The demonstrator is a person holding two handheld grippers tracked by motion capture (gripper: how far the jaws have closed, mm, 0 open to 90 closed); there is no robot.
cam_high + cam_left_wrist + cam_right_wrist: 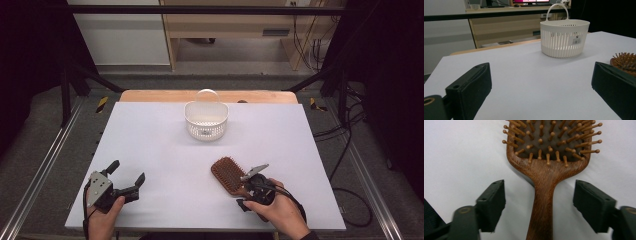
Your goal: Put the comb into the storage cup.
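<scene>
White-topped bench on grey floor; light wooden cabinet behind, cables trailing right, dark surrounds.

Even bright overhead light, soft shadows, dark bg edges, close-ups slightly soft

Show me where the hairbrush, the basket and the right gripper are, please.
hairbrush (544, 195): right gripper view, on the wooden handle.
basket (206, 122): high view, on the slotted front wall.
right gripper (539, 202): right gripper view, midway between its open jaws, either side of the handle.

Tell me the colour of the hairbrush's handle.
Reddish-brown wood grain; the hairbrush's handle shows best in the right gripper view.
</scene>
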